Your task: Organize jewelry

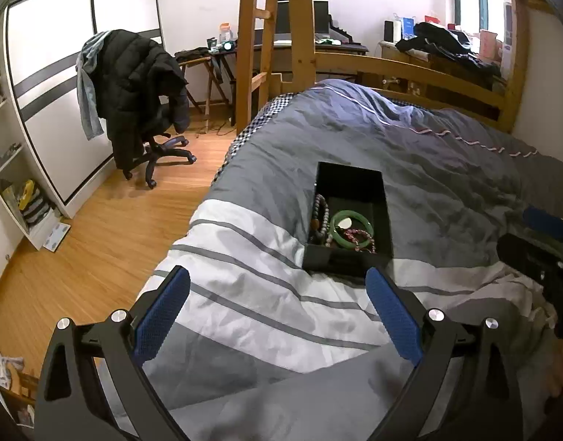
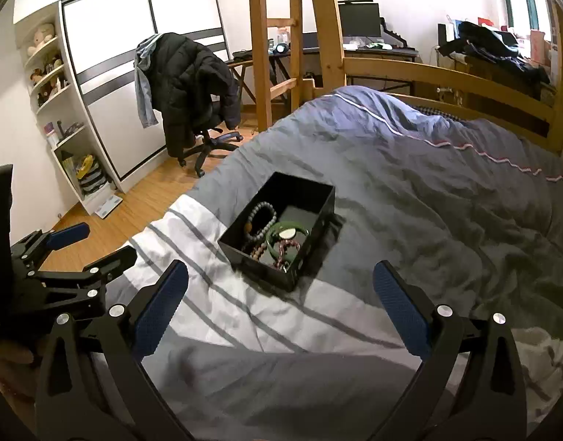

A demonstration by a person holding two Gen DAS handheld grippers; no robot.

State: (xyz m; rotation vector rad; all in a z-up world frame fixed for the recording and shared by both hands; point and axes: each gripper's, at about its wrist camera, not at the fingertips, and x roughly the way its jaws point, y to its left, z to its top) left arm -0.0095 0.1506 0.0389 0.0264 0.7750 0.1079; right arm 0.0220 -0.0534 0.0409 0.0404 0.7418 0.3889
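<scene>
A black open-topped box (image 2: 281, 231) is seen resting on the grey and white striped duvet (image 1: 266, 316) of a wooden-framed bed, and the jewelry is gathered at its near end: a green jade bangle (image 1: 349, 229), a grey beaded bracelet (image 2: 261, 220) laid against the left wall, and a reddish-pink beaded bracelet (image 2: 287, 250) draped partly over the bangle, with a pale round piece (image 2: 287, 234) lying inside the bangle's ring. The far half of the box appears bare. The left gripper (image 1: 278, 308) is held just short of the box's near wall, jaws spread wide and nothing between them; the right gripper (image 2: 281, 307) is likewise held apart from the box, jaws wide and empty. Judged from this, the pieces look already collected, so either a final tidying or a first pick is in hand; which cannot be told. If a piece is to be lifted, the bangle would best be taken across its rim, one pad inside the ring and one outside, since a rigid smooth hoop is likely to slip from a flat pinch. The beaded strands should be approached from above and pinched at a single bunch, because they are tangled with the bangle and could drag it. The box sits on soft bedding and may tip or slide, so it could be steadied at its wall by the other gripper.
</scene>
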